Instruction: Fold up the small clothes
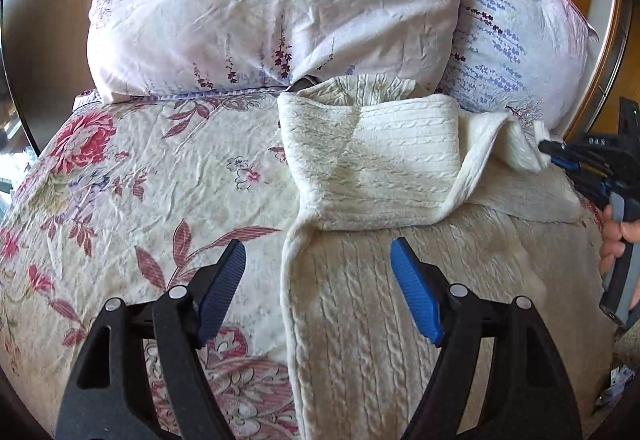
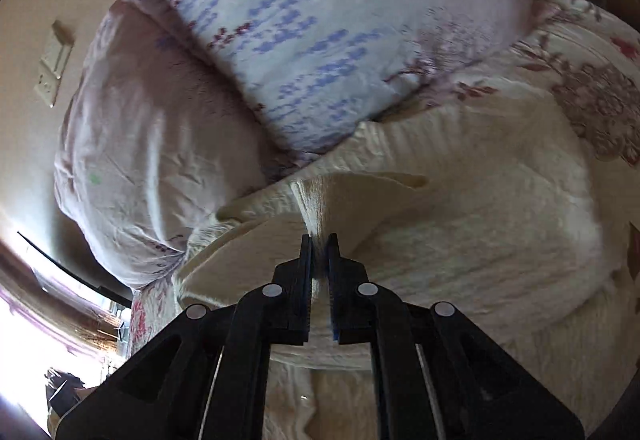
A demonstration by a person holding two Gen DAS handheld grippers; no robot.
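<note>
1. The cream knit sweater (image 1: pixel 400 280) lies on the flowery bed cover (image 1: pixel 120 200), right up against the pink pillow (image 1: pixel 260 0) and the blue-flowered pillow (image 1: pixel 520 40).
2. The right claw (image 2: pixel 319 252) is pinched tight on a bit of the sweater sleeve (image 1: pixel 516 148) and holds it up off the bed.
3. The left claw (image 1: pixel 318 260) is wide apart and holds nothing. It hangs over the sweater's long left edge.
4. The sweater looks soft, thick and floppy. It probably bends anywhere and sags where nothing holds it.
5. It does not look slippery or easy to break, so a firm pinch should be fine.
6. Good spots to grab are the edges and corners, like the cuff or the hem.
7. The right view is blurry, so I cannot be sure just which part of the sleeve is pinched.
8. There is lots of open bed on the left side. The pillows block the far side, so folds should go toward the near side.
</note>
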